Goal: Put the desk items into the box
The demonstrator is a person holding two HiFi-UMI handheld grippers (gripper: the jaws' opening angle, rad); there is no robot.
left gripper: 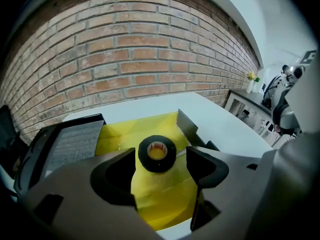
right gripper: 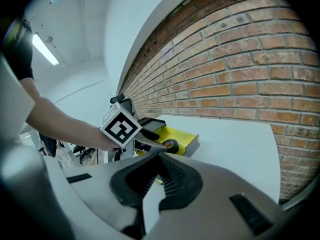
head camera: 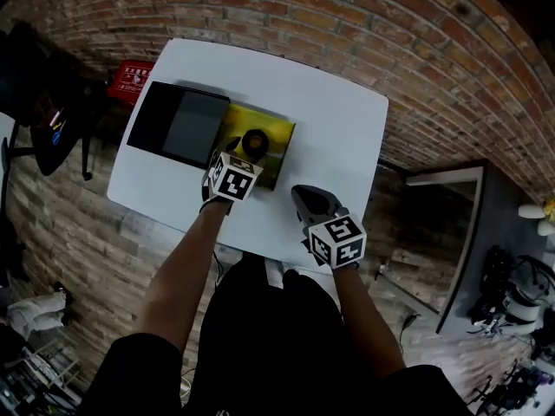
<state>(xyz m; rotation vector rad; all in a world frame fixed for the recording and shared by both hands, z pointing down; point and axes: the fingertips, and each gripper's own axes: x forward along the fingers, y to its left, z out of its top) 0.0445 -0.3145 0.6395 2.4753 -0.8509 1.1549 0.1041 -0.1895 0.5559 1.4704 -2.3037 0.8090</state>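
Hovering over the shallow yellow-lined box (left gripper: 125, 134) on the white worktop (head camera: 338, 128), the left gripper (left gripper: 160, 164) has its jaws wide apart and gripping nothing. The black roll of tape (left gripper: 157, 153) lies inside the box, just beyond them. The right gripper (right gripper: 159, 159) hangs near the worktop's front edge, jaws closed and empty.

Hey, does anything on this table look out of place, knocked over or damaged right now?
Nothing stands out. The black tape roll lies flat inside the yellow-lined box, whose black lid lies open beside it on the white table. I see nothing spilled, tipped or broken.
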